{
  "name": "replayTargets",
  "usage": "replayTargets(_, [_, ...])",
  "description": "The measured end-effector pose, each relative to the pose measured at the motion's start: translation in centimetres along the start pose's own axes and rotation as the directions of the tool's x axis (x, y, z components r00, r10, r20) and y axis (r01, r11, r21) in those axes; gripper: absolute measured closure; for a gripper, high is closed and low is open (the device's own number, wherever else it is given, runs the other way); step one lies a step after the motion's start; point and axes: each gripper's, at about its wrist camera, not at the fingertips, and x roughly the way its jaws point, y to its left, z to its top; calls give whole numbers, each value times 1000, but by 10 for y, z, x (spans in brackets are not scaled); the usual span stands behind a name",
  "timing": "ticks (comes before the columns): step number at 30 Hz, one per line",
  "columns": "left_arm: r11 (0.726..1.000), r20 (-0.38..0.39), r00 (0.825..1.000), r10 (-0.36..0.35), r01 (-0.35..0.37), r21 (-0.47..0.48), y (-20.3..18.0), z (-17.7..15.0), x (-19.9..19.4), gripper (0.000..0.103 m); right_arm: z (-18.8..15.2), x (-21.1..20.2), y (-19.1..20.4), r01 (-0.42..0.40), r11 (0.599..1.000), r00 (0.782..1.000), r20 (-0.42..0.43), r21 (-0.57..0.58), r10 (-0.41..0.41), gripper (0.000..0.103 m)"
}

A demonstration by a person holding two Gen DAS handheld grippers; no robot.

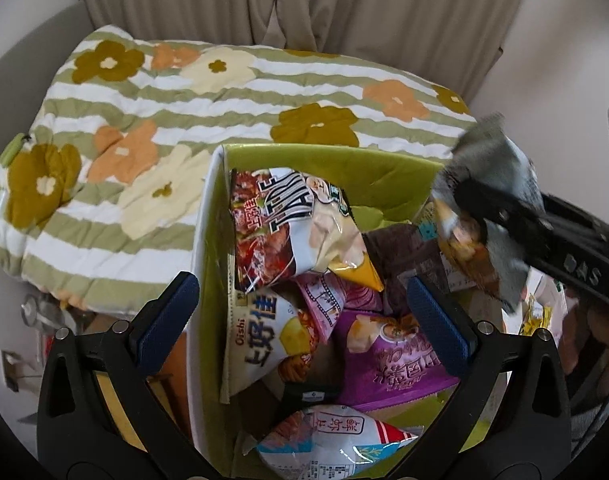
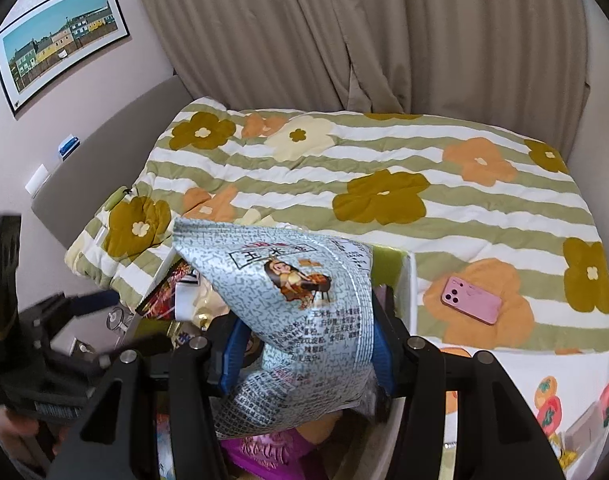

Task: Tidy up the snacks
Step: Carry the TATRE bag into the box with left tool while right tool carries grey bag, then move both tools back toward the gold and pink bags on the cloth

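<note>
Both tools angle down over the green bin [image 1: 336,164] beside the bed. The left tool [image 1: 304,312] gapes wide, gripping nothing; the right tool [image 2: 304,354] clamps a pale-blue snack bag [image 2: 288,312] above the bin, which holds several snack packets [image 1: 288,224].

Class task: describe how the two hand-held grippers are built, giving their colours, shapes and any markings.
Each hand-held gripper has a black frame with two triangular black arms and round silver pivot bolts. The left hand-held gripper carries dark blue ribbed pads. The right hand-held gripper has brighter blue pads, and in the left wrist view its black body bears pale lettering.
</note>
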Motion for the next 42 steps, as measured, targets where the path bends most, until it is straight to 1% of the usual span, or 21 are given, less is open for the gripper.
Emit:
replayTargets(6, [1000, -7, 1000, 15, -15, -9, 0, -2, 4, 0, 8, 20, 1, -12, 1000, 1000, -25, 0, 12, 54])
replayTargets(9, [1000, -6, 1000, 25, -25, -5, 0, -2, 3, 0, 10, 26, 0, -21, 1000, 999, -45, 8, 22, 49])
replayTargets(10, [1000, -6, 1000, 29, -29, -2, -1, -3, 2, 0, 9, 25, -1, -22, 1000, 999, -41, 15, 22, 36])
replayTargets(11, [1000, -6, 999, 31, -31, 0, -1, -4, 2, 0, 8, 22, -2, -20, 1000, 999, -29, 19, 21, 14])
replayTargets(12, [999, -7, 999, 33, -33, 5, -2, -5, 1, 0, 8, 20, -2, -17, 1000, 1000, -19, 18, 17, 5])
replayTargets(13, [999, -7, 999, 35, -35, 7, -3, -6, 1, 0, 7, 17, -2, -9, 1000, 1000, -6, 13, 10, 0])
replayTargets(19, [999, -10, 999, 38, -38, 11, -5, -13, -5, 0, 1, 5, -3, 14, 1000, 1000, 8, 3, -14, 0])
replayTargets(27, [999, 43, 998, 45, -46, 23, -11, -14, -37, 0, 2, -24, 5, 13, 1000, 999, 43, 5, -13, 0])
replayTargets(33, [998, 84, 995, 57, -60, 36, -18, -17, -67, 0, -2, -55, 15, 19, 1000, 996, 81, 9, -20, 0])
replayTargets(36, [998, 102, 994, 48, -53, 45, -24, -20, -82, 0, -6, -73, 18, 24, 1000, 995, 98, 17, -25, 0])
replayTargets(42, [996, 128, 991, 24, -35, 82, -46, -29, -102, 0, -26, -116, 19, 84, 996, 986, 141, 20, -86, 0])
